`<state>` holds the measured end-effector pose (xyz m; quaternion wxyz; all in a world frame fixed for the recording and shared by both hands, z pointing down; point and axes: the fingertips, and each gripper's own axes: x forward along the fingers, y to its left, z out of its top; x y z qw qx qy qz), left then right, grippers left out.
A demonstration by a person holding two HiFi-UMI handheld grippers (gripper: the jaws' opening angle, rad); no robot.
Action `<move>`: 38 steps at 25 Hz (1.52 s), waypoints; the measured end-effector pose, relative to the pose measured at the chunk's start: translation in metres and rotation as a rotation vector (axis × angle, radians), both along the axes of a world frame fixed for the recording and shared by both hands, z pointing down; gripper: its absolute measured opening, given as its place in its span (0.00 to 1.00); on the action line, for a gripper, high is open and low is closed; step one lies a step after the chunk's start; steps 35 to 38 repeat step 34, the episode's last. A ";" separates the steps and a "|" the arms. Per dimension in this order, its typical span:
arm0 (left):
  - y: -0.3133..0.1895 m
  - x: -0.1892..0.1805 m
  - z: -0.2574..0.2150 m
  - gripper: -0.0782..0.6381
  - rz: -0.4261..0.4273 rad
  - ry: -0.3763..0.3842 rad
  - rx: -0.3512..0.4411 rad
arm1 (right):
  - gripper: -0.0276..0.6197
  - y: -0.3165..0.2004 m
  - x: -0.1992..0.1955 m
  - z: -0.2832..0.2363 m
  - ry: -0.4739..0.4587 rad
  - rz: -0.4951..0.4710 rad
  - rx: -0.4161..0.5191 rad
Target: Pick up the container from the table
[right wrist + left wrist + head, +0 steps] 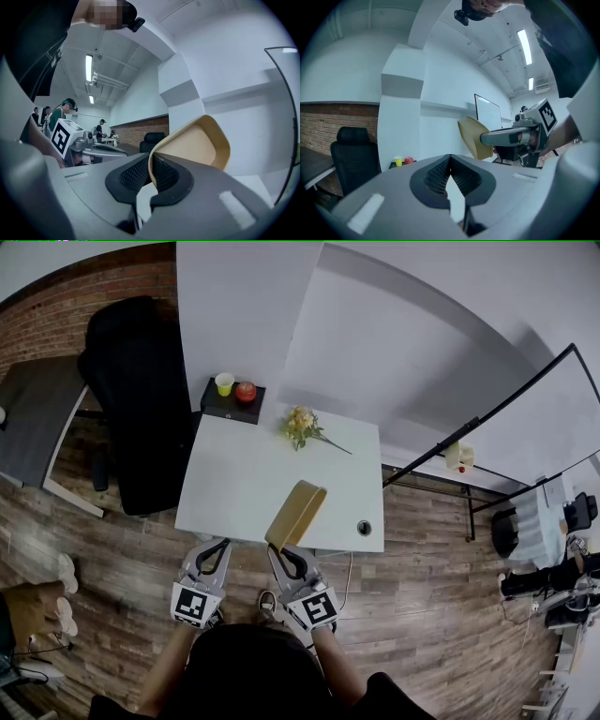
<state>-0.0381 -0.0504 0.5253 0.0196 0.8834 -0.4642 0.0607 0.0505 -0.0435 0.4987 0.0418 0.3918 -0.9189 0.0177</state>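
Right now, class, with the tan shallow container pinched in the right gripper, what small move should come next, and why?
Probably raise the right gripper a little, with its jaws shut. It grips the tan shallow container by one rim only, tilted over the near edge of the white table; the left gripper is shut and empty.

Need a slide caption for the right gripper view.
Right hand-held gripper shut on the rim of a tan container, white table behind.
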 end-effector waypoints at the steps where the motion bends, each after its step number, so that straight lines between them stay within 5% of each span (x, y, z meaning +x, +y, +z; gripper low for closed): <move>1: 0.001 0.000 -0.001 0.10 -0.001 0.002 -0.013 | 0.09 0.000 0.000 0.000 0.000 -0.001 -0.001; 38: 0.007 0.009 0.004 0.10 -0.004 -0.007 -0.004 | 0.08 0.002 0.009 0.008 0.019 0.002 -0.020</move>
